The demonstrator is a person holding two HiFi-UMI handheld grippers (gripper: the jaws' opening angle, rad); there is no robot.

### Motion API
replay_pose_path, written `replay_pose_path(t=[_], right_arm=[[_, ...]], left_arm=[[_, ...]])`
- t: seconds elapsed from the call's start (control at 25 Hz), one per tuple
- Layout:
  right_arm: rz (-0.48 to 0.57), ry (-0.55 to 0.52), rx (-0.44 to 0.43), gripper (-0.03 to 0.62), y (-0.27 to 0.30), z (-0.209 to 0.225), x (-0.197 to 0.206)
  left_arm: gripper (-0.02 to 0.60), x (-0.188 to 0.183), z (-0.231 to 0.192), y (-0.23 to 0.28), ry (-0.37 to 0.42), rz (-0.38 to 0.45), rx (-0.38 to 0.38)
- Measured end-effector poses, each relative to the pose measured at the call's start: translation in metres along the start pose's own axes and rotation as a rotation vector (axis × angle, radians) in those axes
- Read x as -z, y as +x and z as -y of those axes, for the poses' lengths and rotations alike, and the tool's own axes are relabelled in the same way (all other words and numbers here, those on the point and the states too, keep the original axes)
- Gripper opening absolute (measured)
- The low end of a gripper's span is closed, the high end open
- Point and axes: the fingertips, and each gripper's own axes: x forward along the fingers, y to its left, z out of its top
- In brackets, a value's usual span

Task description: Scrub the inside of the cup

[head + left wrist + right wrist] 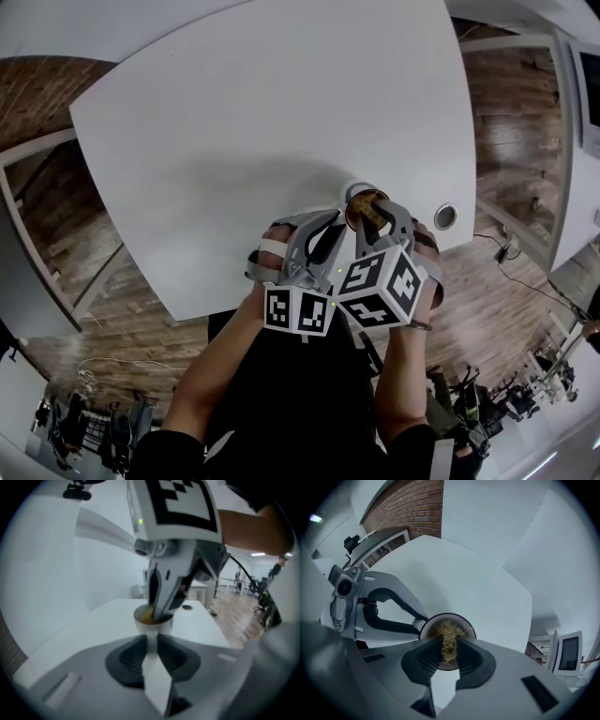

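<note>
Cup (367,200) mid-scrub, upright on table (234,122) near its front edge
Left gripper (151,639) clamped on cup's side, steadying it; cup sat right at both grippers' tips, left one beside it, right one over its mouth; right gripper (449,642) clenched on straw-coloured fibre scrubber (450,629), tuft pushed down inside cup; judged scrubbing step in hand; next move likely calls for rubbing tuft round inner wall and floor, with a firm left hold.

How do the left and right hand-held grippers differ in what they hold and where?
The left hand-held gripper clamps the white cup from the side; the right hand-held gripper pinches a straw-coloured fibre scrubber. The left sits outside the cup; the right pokes its scrubber inside. Both are shut.
</note>
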Motion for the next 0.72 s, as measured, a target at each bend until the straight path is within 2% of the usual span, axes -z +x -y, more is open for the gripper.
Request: replay_pose_path(t=[0.2, 0.36, 0.44, 0.72], right_arm=[[0.013, -0.035, 0.044, 0.057, -0.009, 0.003, -0.005], [0.088, -0.018, 0.112, 0.058, -0.047, 0.012, -0.011], [0.125, -0.008, 0.132, 0.058, -0.049, 0.013, -0.014], [0.104, 0.025, 0.102, 0.057, -0.013, 0.007, -0.012]], left_arm=[[0.074, 0.000, 0.000, -0.001, -0.004, -0.001, -0.001], [0.074, 0.000, 0.000, 0.000, -0.004, 0.002, 0.001], [0.074, 0.001, 0.000, -0.001, -0.004, 0.001, 0.000], [0.074, 0.001, 0.000, 0.000, -0.006, -0.003, -0.001]])
